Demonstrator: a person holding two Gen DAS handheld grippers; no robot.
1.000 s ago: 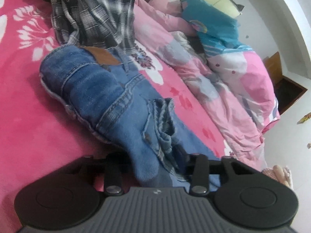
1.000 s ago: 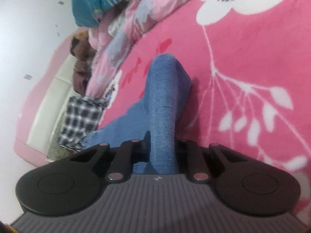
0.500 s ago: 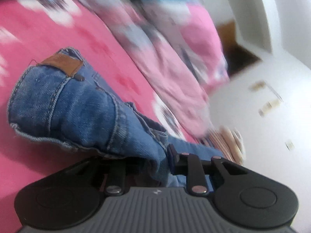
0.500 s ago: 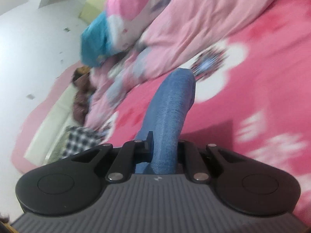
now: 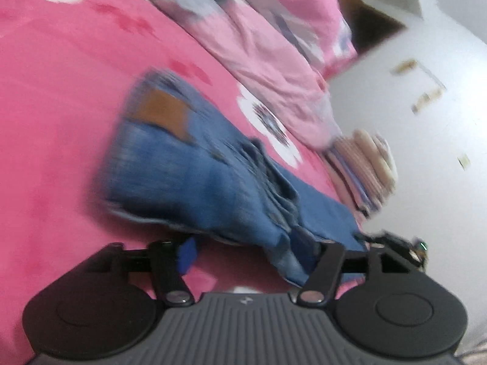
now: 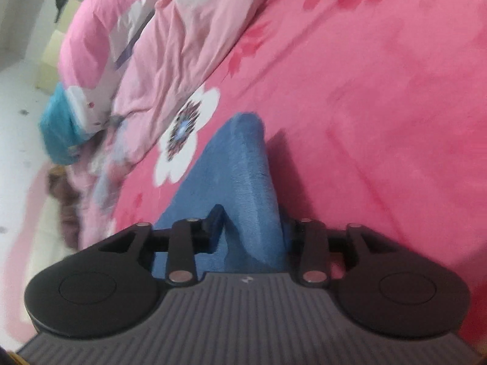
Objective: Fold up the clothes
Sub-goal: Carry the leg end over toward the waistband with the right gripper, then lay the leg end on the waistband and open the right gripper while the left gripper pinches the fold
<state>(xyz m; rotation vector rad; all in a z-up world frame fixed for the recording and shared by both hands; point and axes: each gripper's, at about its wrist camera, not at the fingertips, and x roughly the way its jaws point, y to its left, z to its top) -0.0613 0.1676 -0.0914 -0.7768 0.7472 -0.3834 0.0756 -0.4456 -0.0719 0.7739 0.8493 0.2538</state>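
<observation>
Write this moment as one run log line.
left gripper: jaws opening | right gripper: jaws opening | jeans: between both, on blanket

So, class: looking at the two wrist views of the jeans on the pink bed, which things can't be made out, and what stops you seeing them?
- Left wrist view: the brown patch on the jeans; motion blur smears any lettering.
- Left wrist view: small scraps on the floor; blurred and too small to identify.
- Right wrist view: the near end of the folded denim; the right gripper body covers it.
- Right wrist view: brown object at left edge; blurred, unidentifiable.
</observation>
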